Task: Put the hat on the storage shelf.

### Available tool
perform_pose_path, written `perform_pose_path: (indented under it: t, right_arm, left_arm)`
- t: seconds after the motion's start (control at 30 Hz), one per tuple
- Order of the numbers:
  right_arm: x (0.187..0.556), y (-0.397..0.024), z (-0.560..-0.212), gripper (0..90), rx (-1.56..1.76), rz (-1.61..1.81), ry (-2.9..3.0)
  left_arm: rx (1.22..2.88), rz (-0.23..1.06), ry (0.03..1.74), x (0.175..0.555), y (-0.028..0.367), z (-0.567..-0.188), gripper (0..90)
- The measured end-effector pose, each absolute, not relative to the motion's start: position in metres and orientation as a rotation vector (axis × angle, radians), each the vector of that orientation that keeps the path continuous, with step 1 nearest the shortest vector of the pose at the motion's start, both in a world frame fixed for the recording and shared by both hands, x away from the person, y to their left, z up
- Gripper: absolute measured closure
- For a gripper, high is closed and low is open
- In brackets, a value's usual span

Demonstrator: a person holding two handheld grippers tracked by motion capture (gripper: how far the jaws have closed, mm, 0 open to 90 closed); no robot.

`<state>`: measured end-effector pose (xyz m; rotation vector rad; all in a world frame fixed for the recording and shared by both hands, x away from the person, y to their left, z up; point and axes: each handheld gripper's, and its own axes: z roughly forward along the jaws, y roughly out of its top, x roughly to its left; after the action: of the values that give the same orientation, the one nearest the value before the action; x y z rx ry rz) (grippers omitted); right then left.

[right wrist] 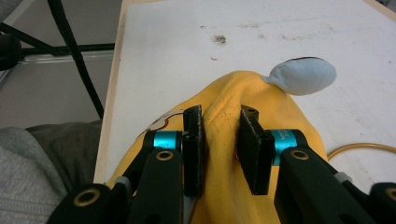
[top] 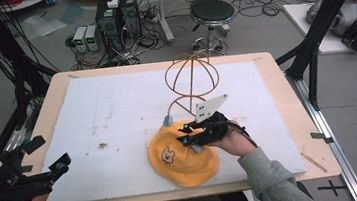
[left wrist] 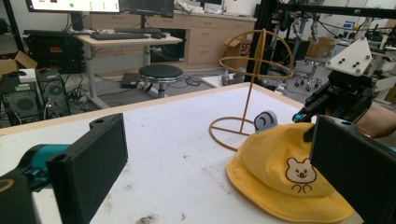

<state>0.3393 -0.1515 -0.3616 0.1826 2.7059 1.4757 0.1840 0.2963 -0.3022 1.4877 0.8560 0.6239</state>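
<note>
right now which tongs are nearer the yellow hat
Right. The right tongs are on the hat, pinching a fold of its crown. The left tongs are open at the table's near-left edge, well away from it.

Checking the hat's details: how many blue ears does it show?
2: one ear at the hat's far-left edge by the stand, another under the right gripper. More may be hidden.

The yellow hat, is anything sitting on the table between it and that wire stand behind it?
Nothing visible. The yellow hat lies right at the wire stand's base ring, its blue ear beside it, with the right gripper pinching its crown.
</note>
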Motion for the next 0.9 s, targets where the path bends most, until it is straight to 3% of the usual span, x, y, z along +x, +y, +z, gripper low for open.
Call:
perform_pose_path:
  t: [0.47,0.9]
  right_arm:
    - [0.338,-0.158,-0.355,74.0,0.148,1.526,2.691]
    - [0.33,-0.161,-0.325,74.2,0.085,1.527,2.687]
  left_arm:
    - [1.492,0.623,0.856,0.184,0.296,-0.302,4.7]
    - [1.497,0.619,0.856,0.185,0.295,-0.303,4.7]
